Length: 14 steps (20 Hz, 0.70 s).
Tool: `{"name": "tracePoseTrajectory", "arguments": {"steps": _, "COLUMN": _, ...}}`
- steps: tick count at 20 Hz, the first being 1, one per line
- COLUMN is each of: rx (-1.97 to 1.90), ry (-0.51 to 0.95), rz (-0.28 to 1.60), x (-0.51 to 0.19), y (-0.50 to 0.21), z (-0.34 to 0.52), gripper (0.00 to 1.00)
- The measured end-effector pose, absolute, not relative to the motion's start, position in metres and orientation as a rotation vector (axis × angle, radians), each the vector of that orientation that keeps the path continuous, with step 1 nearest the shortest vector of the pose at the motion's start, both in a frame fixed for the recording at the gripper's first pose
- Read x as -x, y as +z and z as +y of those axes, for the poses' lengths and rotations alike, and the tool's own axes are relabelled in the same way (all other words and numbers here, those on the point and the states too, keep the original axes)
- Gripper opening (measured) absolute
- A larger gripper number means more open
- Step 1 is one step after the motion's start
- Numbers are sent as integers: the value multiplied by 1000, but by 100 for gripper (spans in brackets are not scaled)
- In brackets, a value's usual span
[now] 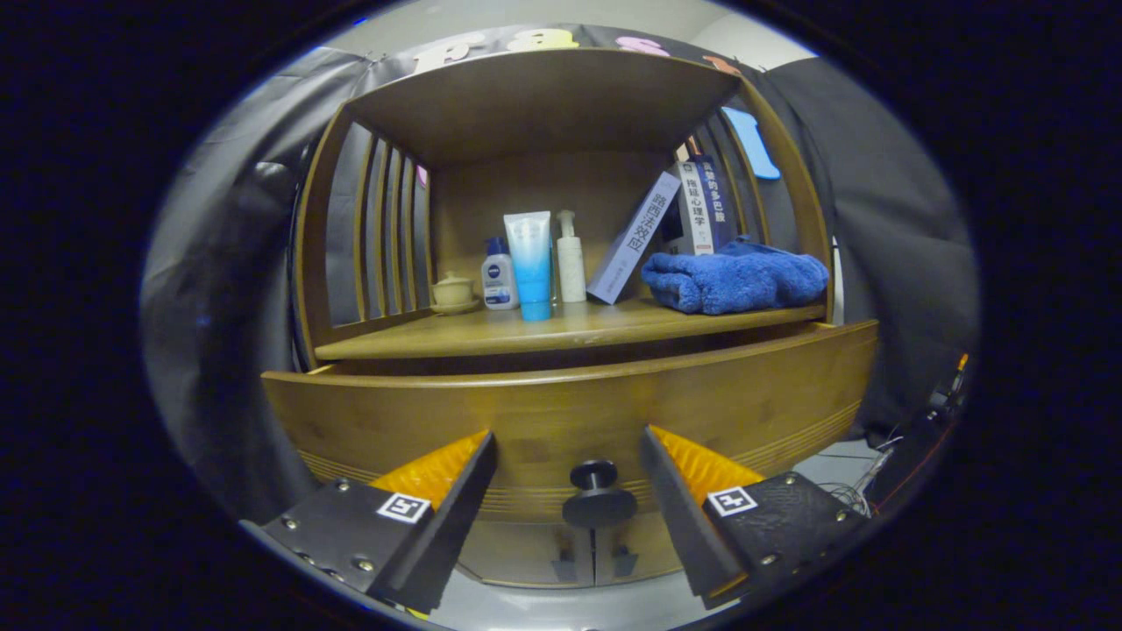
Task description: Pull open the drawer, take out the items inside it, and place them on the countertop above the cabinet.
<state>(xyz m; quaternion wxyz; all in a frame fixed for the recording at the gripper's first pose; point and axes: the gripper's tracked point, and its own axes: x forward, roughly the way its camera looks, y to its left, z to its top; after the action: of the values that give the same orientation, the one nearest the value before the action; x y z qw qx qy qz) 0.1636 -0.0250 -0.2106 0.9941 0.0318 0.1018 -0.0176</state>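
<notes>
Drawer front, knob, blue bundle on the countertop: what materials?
Drawer front: looks like varnished wood, grain and soft sheen visible. Knob, between the open gripper fingers: dark, smooth, slightly glossy; metal or plastic, can't tell. Blue towel: fluffy terry-like cloth, folded, nap visible.

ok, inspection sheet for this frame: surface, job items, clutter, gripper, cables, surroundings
Surface: wooden countertop, front strip bare.
Job's things: drawer looks slightly out from the cabinet; contents hidden. Knob between the fingers, untouched.
Clutter: lidded cup, small bottle, blue tube, pump bottle, leaning books, folded blue towel.
Gripper: gripper open, fingers either side of the knob.
Cables: wires on the floor beside the cabinet.
Surroundings: black cloth wall.
</notes>
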Motion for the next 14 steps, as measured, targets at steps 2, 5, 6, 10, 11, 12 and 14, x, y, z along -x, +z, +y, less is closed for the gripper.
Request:
{"name": "tracePoseTrajectory", "arguments": {"steps": 2, "rx": -91, "ry": -40, "rz": 190, "x": -176, "y": -217, "z": -23, "gripper": 99}}
{"name": "tracePoseTrajectory", "arguments": {"steps": 5, "rx": -93, "ry": -46, "rz": 175, "x": -189, "y": -217, "z": -21, "gripper": 99}}
{"name": "tracePoseTrajectory", "arguments": {"steps": 6, "rx": -83, "ry": -48, "rz": 169, "x": -195, "y": -217, "z": -21, "gripper": 99}}
{"name": "tracePoseTrajectory", "arguments": {"steps": 10, "rx": -9, "ry": -49, "rz": 141, "x": -203, "y": -224, "z": -22, "gripper": 99}}
{"name": "tracePoseTrajectory", "arguments": {"steps": 11, "rx": -11, "ry": -49, "rz": 133, "x": -203, "y": -223, "z": -21, "gripper": 99}}
{"name": "tracePoseTrajectory", "arguments": {"steps": 12, "rx": -25, "ry": -49, "rz": 132, "x": -204, "y": -223, "z": -21, "gripper": 99}}
{"name": "tracePoseTrajectory", "arguments": {"steps": 14, "rx": -12, "ry": -45, "rz": 149, "x": -205, "y": -225, "z": -20, "gripper": 99}}
